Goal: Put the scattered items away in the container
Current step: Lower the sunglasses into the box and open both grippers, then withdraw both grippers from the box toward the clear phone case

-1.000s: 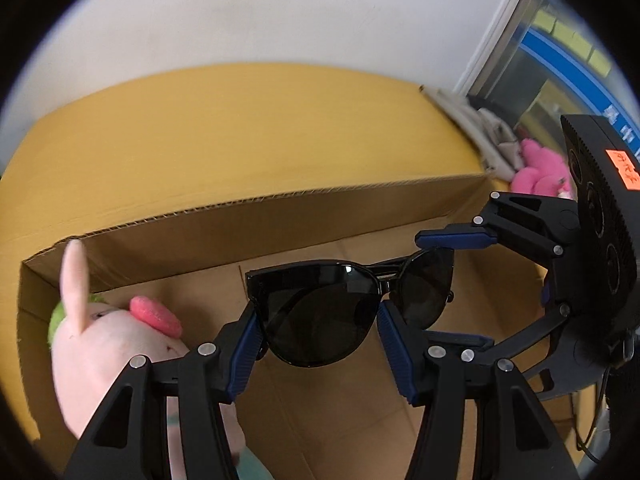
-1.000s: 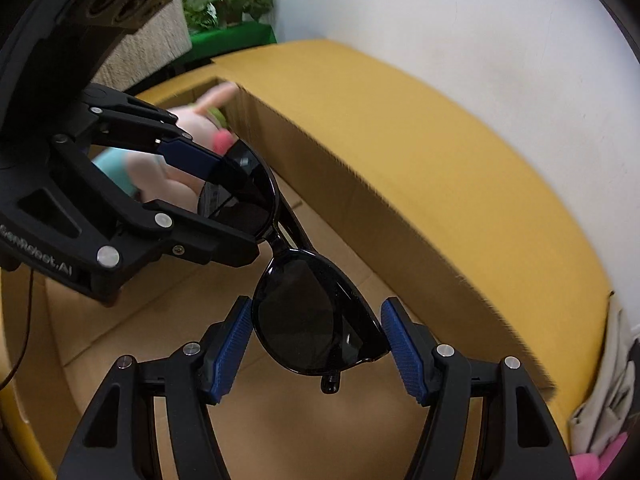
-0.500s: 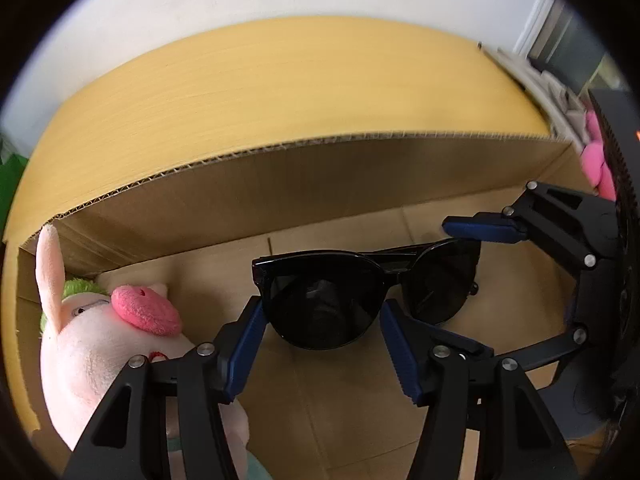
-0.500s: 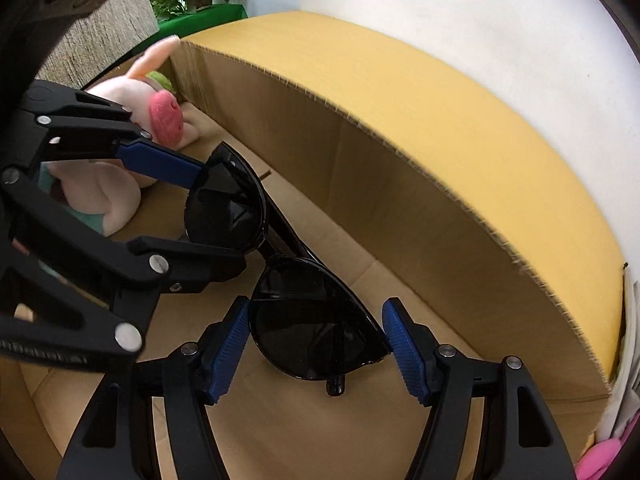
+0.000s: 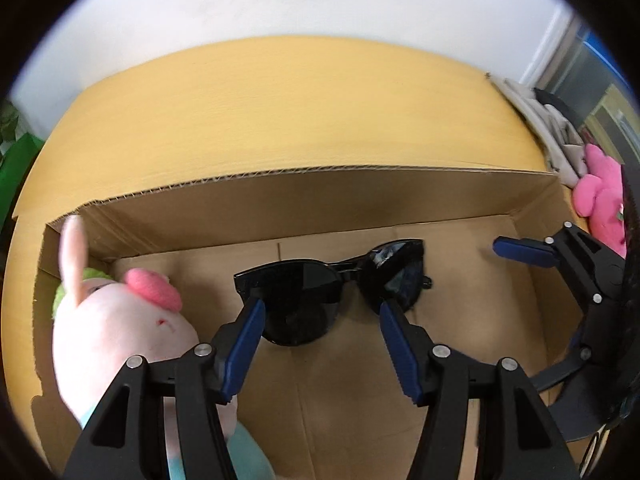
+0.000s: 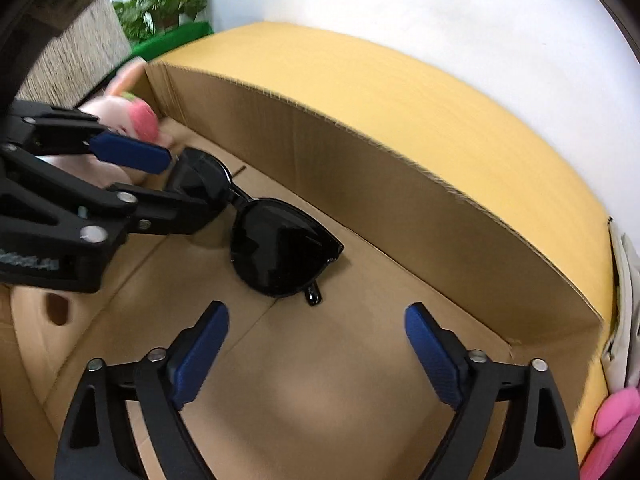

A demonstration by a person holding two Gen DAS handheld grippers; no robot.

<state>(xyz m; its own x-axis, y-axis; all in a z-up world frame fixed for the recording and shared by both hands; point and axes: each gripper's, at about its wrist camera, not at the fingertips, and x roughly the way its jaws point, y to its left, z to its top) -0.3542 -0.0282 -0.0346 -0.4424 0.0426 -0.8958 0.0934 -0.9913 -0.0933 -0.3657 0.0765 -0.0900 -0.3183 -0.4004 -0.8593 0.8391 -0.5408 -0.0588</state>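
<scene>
A pair of black sunglasses (image 5: 328, 300) sits inside the cardboard box (image 5: 304, 204), on its floor near the far wall. The left gripper (image 5: 320, 320) has its blue pads on either side of one lens; from the left wrist view the near pad touches the lens edge, while the other pad stands beside the bridge, and whether it presses the frame cannot be told. In the right wrist view the same gripper (image 6: 172, 184) reaches in from the left, its fingers (image 6: 128, 154) straddling the far lens of the sunglasses (image 6: 276, 252).

The right gripper (image 6: 316, 344) is spread wide with nothing between its pads, hanging over bare box floor just short of the nearer lens and apart from it. One folded temple tip pokes out below that lens toward this gripper. In the left wrist view the right gripper's blue fingertip (image 5: 520, 250) shows at the right, clear of the frame.

A pink plush toy (image 5: 116, 328) lies in the box's left corner, just beside the left gripper's finger. Another pink plush (image 5: 600, 200) lies outside the box wall (image 6: 360, 168) at the right.
</scene>
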